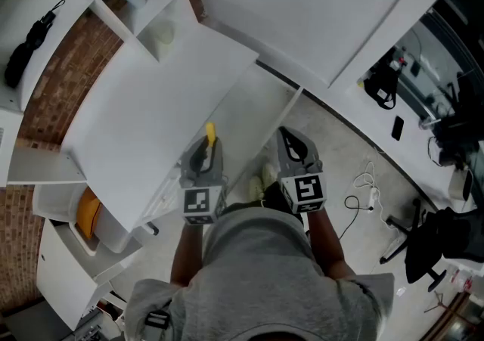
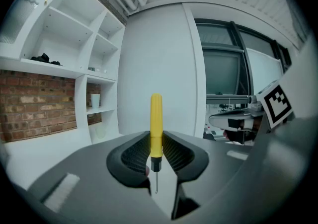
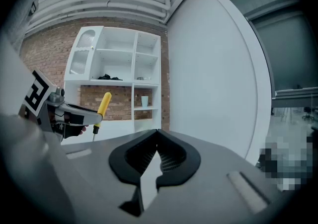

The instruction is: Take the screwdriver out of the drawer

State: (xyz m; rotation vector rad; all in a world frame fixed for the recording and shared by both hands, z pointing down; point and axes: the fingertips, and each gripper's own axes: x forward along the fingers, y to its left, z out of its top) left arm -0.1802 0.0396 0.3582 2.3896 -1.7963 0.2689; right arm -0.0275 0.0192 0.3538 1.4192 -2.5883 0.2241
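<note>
Slim yellow-handled metal screwdriver [image 2: 156, 123], upright with handle uppermost, grasped in left claw [image 2: 156, 154], at near edge of flat white surface [image 1: 144, 128], right claw [image 3: 156, 151] alongside, clenched, nothing between jaws.

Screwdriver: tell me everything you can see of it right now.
The screwdriver has a smooth yellow handle, plastic by its look, a short dark collar and a thin metal shaft. It stands upright, handle up and shaft down. The left gripper is shut on the handle's lower part, with a ribbed pad on each side; the rounded top rises above the jaws. It hangs in the air, and nothing else touches it.
</note>
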